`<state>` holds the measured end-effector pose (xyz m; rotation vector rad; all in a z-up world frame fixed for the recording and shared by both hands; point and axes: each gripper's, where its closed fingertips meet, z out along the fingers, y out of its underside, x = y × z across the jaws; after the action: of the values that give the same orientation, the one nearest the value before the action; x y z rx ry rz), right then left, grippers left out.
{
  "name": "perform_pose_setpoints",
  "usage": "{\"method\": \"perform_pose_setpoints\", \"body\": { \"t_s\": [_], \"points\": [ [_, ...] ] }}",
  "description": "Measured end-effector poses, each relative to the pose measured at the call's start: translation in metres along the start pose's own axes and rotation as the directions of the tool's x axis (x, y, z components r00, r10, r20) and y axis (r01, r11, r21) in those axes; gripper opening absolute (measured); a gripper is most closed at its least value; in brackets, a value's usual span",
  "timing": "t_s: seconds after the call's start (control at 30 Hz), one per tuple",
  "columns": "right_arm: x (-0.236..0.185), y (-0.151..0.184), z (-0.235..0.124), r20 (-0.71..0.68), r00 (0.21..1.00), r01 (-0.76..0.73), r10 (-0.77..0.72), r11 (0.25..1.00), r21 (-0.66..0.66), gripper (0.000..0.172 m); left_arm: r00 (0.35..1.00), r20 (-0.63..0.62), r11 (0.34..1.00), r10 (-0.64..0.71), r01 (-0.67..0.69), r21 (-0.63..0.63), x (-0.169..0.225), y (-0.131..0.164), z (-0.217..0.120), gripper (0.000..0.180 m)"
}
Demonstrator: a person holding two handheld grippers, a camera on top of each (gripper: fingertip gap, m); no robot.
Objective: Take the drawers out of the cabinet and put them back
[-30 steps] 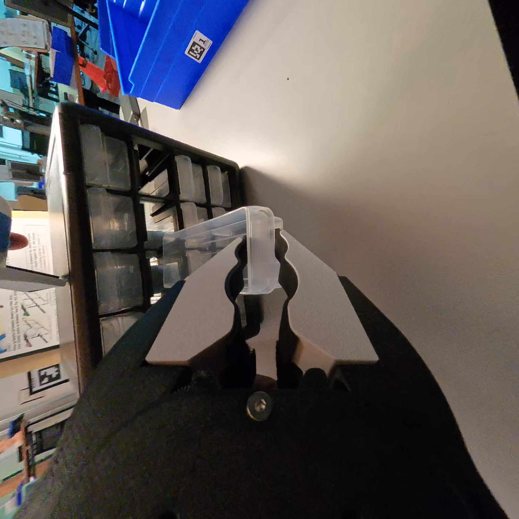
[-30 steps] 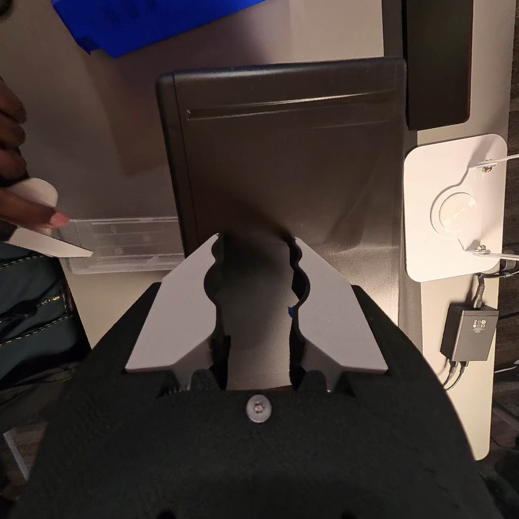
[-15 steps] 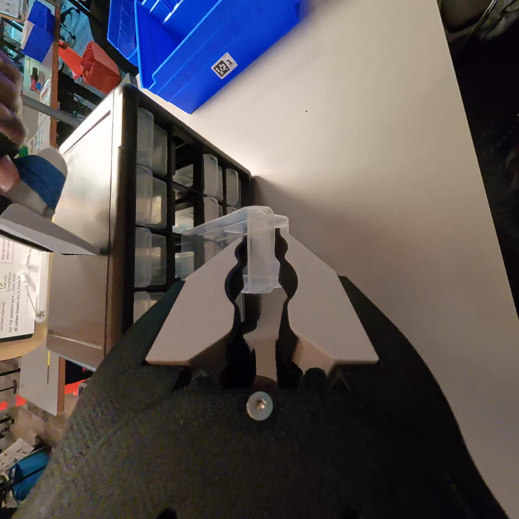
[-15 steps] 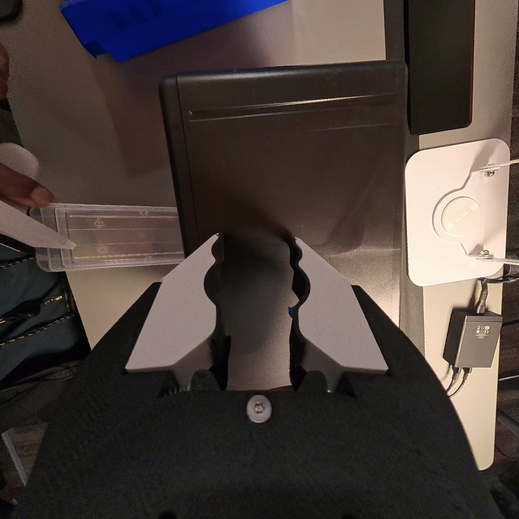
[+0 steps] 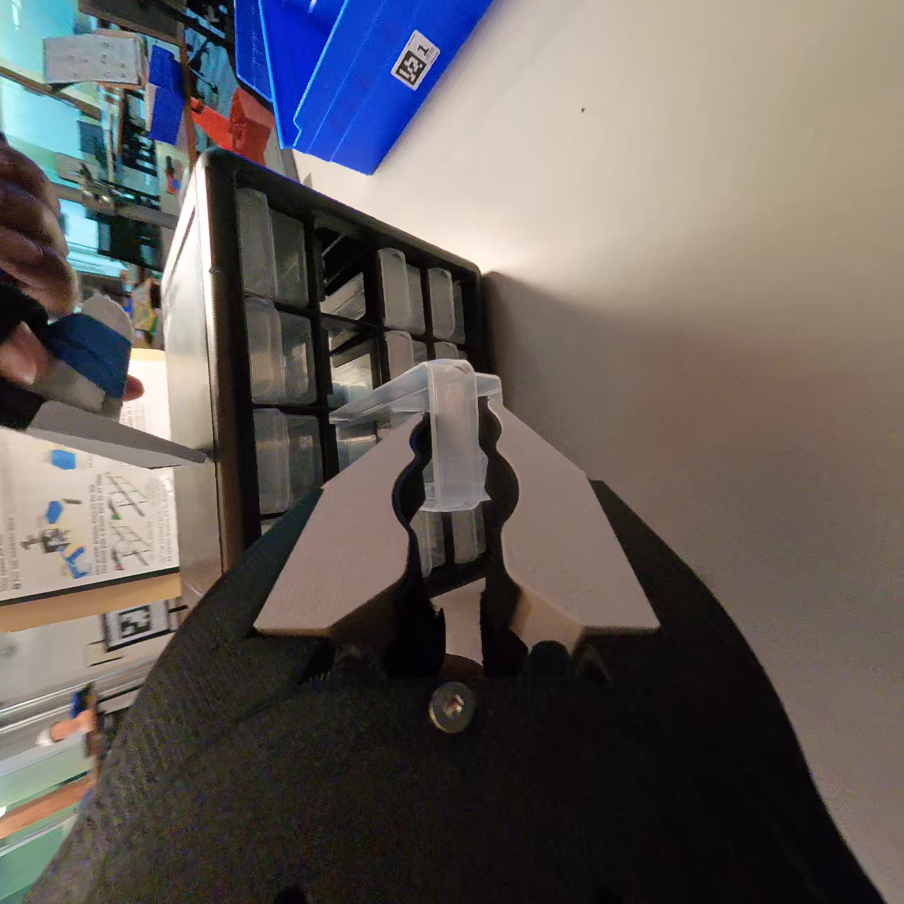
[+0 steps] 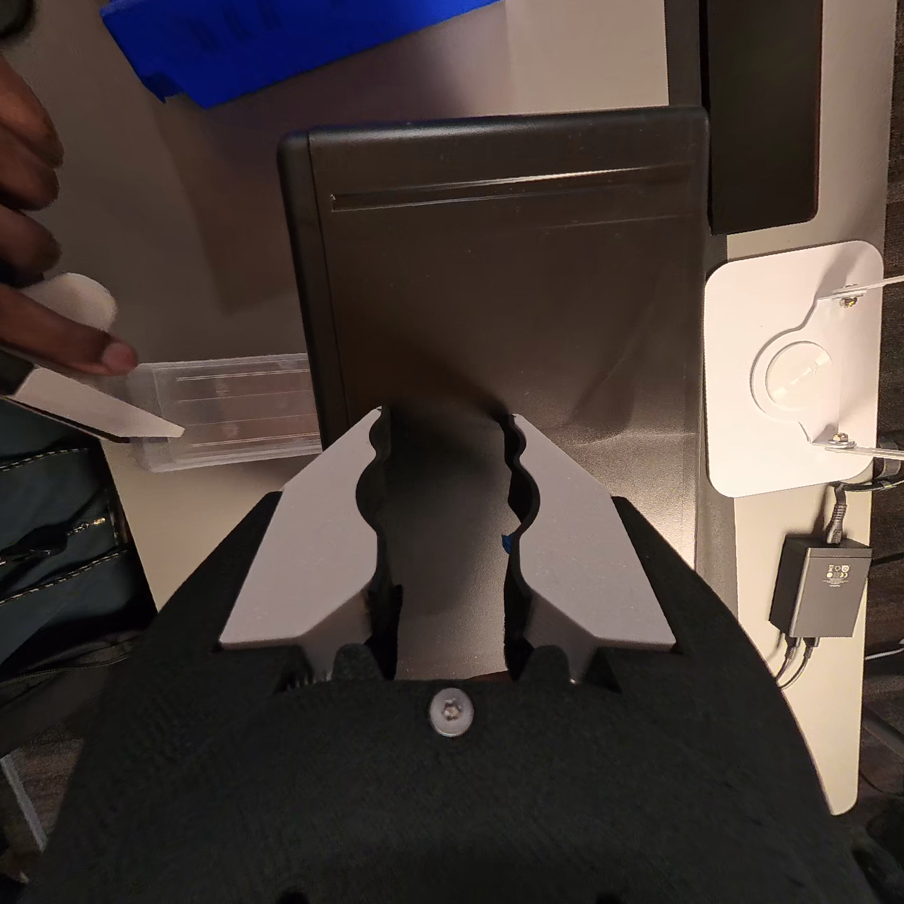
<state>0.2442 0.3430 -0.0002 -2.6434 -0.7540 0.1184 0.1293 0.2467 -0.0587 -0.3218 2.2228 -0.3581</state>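
In the left wrist view, centre of frame, our left gripper [image 5: 452, 440] is clenched on the front handle of a clear plastic drawer [image 5: 452, 430]. Both pads press on the handle's sides, so the jaws stand only as far apart as that narrow tab. The drawer body runs back and to the left toward the black cabinet [image 5: 220, 342], which fills the middle-left of the frame w/ its grid of clear drawers; whether the drawer's far end sits in a slot or just in front of one we cannot tell.

In the right wrist view our right gripper [image 6: 447, 420] is released – jaws spread wide, nothing between the pads. It hovers low-centre over the cabinet's dark top panel, and its fingertips look to rest on or just above that panel; contact we cannot confirm. The left wrist view shows one of its grey fingers [image 5: 122, 445] at mid-left, tip at the cabinet's edge, w/ a hand [image 5: 29, 274] behind it.

At mid-left of the right wrist view the same drawer sticks out sideways from the cabinet front, the other gripper's finger at its outer end. Blue bins [image 5: 352, 73] sit on the white table [image 5: 685, 195] – upper part of the left wrist view.
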Motion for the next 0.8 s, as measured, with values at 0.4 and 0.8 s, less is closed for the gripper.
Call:
{"method": "perform_pose_setpoints", "body": {
  "t_s": [0.4, 0.8],
  "points": [
    [0.0, 0.0, 0.0, -0.008, 1.0, 0.001, -0.001, 1.0, -0.01, 0.049, 0.872, 0.453, 0.967, 0.188, -0.084, -0.239, -0.051, 0.052, 0.037, 0.028],
    [0.0, -0.001, 0.0, -0.012, 1.0, 0.008, -0.008, 1.0, -0.009, 0.048, 0.839, 0.513, 0.959, -0.179, 0.264, -0.098, -0.032, 0.056, 0.054, 0.011]
  ]
}}
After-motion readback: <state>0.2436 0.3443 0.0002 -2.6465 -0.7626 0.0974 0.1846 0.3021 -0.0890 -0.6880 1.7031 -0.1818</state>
